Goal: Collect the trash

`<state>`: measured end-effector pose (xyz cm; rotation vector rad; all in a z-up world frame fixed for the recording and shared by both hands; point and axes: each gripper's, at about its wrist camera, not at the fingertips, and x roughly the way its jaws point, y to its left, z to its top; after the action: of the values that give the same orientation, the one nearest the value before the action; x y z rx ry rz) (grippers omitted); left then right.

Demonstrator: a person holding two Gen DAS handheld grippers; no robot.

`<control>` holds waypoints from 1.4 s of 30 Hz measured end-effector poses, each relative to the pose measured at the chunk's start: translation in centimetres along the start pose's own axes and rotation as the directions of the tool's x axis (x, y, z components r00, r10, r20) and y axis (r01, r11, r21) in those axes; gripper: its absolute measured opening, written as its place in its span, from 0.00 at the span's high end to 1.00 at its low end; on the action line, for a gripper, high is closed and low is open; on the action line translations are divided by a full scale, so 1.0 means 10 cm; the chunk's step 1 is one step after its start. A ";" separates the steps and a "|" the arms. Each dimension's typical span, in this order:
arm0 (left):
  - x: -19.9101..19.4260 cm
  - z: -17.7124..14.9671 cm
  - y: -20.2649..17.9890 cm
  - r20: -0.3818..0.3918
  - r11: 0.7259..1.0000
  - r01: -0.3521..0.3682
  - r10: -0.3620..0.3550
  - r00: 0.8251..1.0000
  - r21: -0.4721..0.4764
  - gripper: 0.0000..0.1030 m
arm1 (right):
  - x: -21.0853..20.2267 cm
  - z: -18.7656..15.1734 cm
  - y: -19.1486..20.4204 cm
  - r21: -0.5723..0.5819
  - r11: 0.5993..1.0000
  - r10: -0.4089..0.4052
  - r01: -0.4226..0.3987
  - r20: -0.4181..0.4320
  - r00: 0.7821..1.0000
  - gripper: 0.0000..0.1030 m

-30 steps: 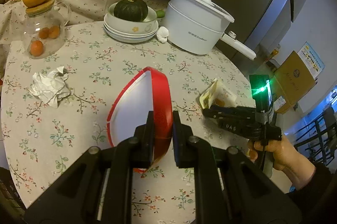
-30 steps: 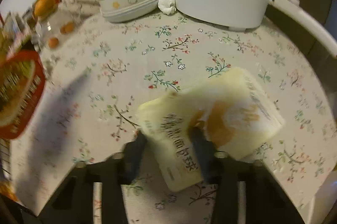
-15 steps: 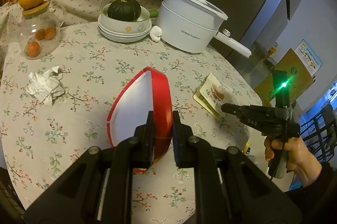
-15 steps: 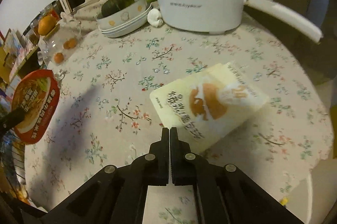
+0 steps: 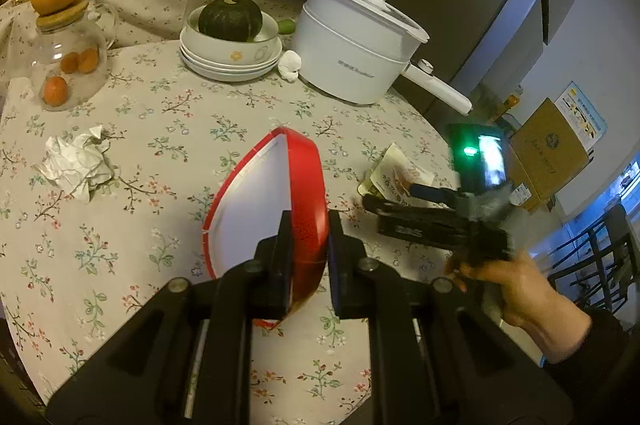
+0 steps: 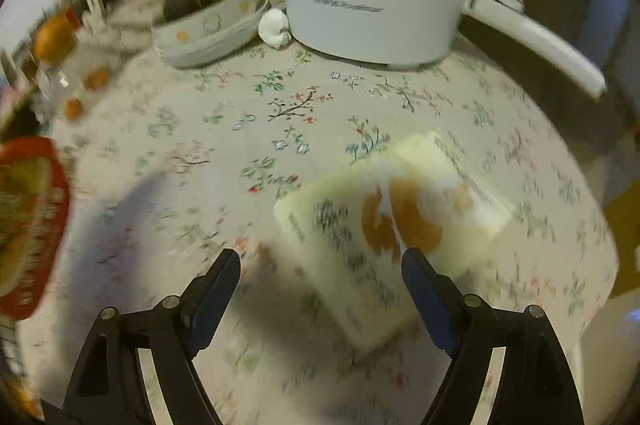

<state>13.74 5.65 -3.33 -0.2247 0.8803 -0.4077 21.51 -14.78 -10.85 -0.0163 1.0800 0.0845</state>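
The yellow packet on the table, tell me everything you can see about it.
The packet is a pale yellow, flat, rectangular pouch, seemingly glossy plastic, with dark printed characters and an orange picture on its face. It lies askew on the floral tablecloth near the table's edge, in front of the white pot. The right gripper is wide open at its near end; motion blur hides whether a finger touches it. The left wrist view shows it past that gripper.

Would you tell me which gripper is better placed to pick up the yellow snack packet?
Right. The right gripper is open just short of the yellow packet, while the left gripper is shut on the red bowl.
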 end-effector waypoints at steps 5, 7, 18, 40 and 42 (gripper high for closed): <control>0.01 0.03 0.02 -0.006 1.000 0.008 -0.008 1.000 -0.007 0.84 | 0.23 0.05 -0.07 0.053 0.998 0.015 -0.015 -0.008 1.000 0.17; 0.01 0.04 0.02 -0.006 1.000 0.011 -0.011 1.000 -0.006 0.84 | 0.23 0.05 -0.09 0.065 0.998 0.019 -0.020 0.009 1.000 0.20; 0.06 0.02 0.04 -0.031 1.000 -0.002 0.002 1.000 -0.008 0.84 | 0.14 0.04 -0.25 0.078 0.989 0.121 -0.122 0.019 0.992 0.77; 0.01 -0.08 -0.30 -0.041 0.997 0.045 -0.042 0.998 0.057 0.84 | -1.08 -0.41 -0.98 0.199 0.962 0.162 -0.188 0.143 0.976 0.98; 0.00 -0.09 -0.33 -0.041 0.997 0.056 -0.054 0.998 0.053 0.84 | -1.09 -0.44 -1.01 0.206 0.960 0.166 -0.190 0.127 0.978 0.98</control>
<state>12.20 2.67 -2.67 -0.1920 0.9027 -0.4875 13.29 -25.77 -3.67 0.2811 0.9749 0.1277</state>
